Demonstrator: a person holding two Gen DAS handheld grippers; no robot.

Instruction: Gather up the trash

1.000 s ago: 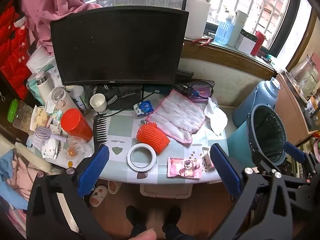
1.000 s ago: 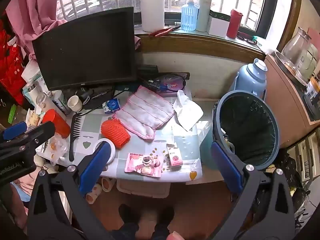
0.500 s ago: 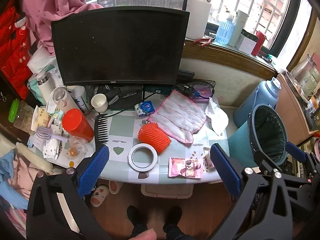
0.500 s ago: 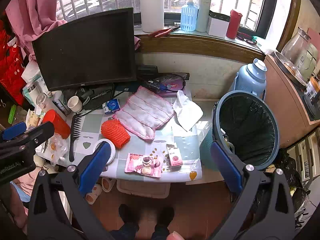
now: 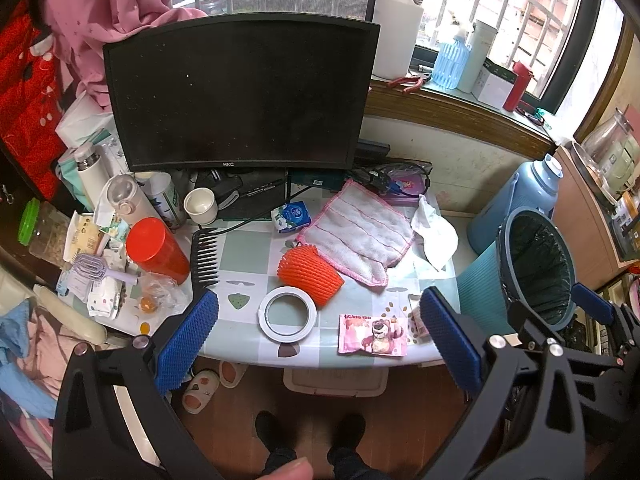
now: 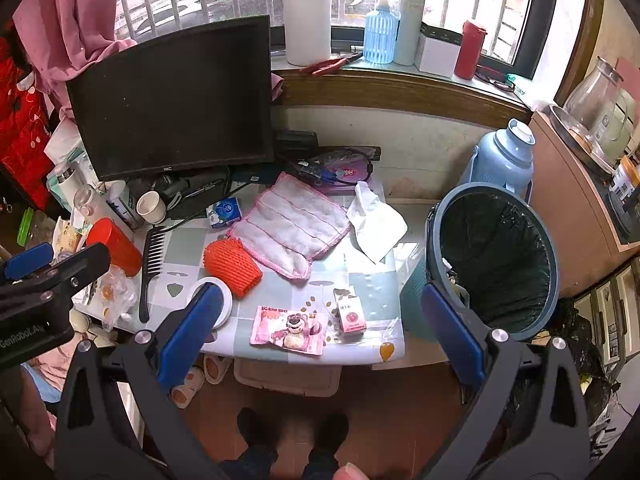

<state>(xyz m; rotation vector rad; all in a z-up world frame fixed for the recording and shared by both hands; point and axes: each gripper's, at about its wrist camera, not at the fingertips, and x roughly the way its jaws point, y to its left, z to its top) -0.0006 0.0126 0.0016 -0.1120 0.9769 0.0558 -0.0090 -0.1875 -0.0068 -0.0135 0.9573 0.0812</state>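
Little has changed over the last second: both views sit a touch closer to the table (image 5: pixel 248 248) and slightly lower, and nothing on it has moved. That reads as the start of an approach, with no piece of trash picked yet.

The left gripper (image 5: pixel 320 340) hangs released, its blue pads wide apart with nothing between them. The right gripper (image 6: pixel 320 328) is likewise spread and empty, held just to the right of the left one.

Ahead of the left gripper, between its pads, lie the roll of tape (image 5: pixel 287 314) and the pink snack wrapper (image 5: pixel 373 335) at the near table edge. Beyond them sits an orange foam net (image 5: pixel 310 275), touching the pink-edged cloth (image 5: pixel 358 236). A crumpled white tissue (image 6: pixel 376 222) lies farther off, to the right of the cloth. From the right gripper, the wrapper (image 6: pixel 289 330) and a small pink box (image 6: pixel 350 314) lie straight ahead and closest, just beside each other.

The trash bin (image 6: pixel 494 256), lined with a black bag, stands off the table's right end, just past the right gripper's right pad. I judge the wrapper and box the likeliest first pickups, a short carry from the bin.
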